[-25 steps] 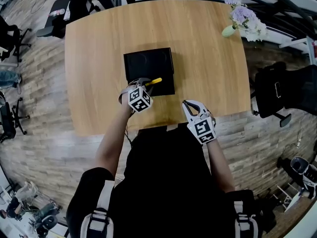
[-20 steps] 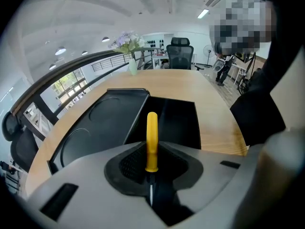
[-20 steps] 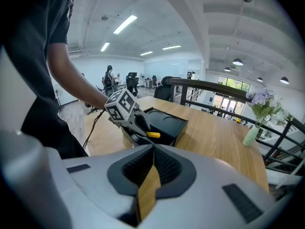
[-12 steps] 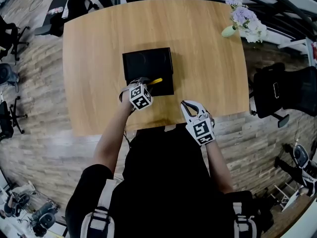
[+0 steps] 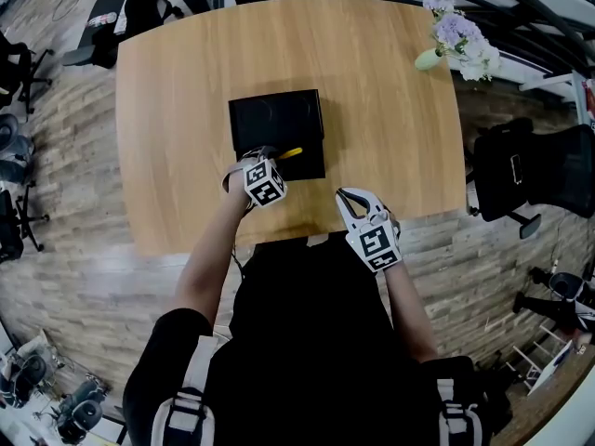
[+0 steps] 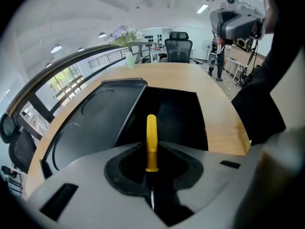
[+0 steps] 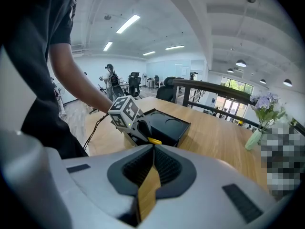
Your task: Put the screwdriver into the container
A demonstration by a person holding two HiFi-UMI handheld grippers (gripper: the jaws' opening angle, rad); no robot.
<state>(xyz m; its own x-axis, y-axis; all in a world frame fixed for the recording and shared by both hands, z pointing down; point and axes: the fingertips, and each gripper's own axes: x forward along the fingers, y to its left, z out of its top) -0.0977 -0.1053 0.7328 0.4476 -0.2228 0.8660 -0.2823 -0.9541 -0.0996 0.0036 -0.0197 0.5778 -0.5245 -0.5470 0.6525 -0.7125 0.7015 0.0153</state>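
Observation:
The screwdriver (image 6: 151, 142), with a yellow handle, is clamped between the jaws of my left gripper (image 6: 151, 175), handle pointing forward over the black container (image 6: 176, 118). In the head view the left gripper (image 5: 263, 161) sits at the container's (image 5: 276, 119) near edge, the yellow handle (image 5: 292, 152) sticking out to the right above the open section. My right gripper (image 5: 353, 199) hovers near the table's front edge, jaws shut and holding nothing. The right gripper view shows the left gripper's marker cube (image 7: 125, 111) and the yellow tip (image 7: 154, 140) beside the container (image 7: 167, 125).
The wooden table (image 5: 177, 110) carries a vase of purple flowers (image 5: 454, 37) at its far right corner. The container's lid half (image 6: 95, 123) has round recesses. Office chairs (image 5: 521, 170) stand around the table on the wood floor.
The left gripper with the screwdriver has stayed at the container's near edge. The right gripper has shifted slightly left along the table's front edge.

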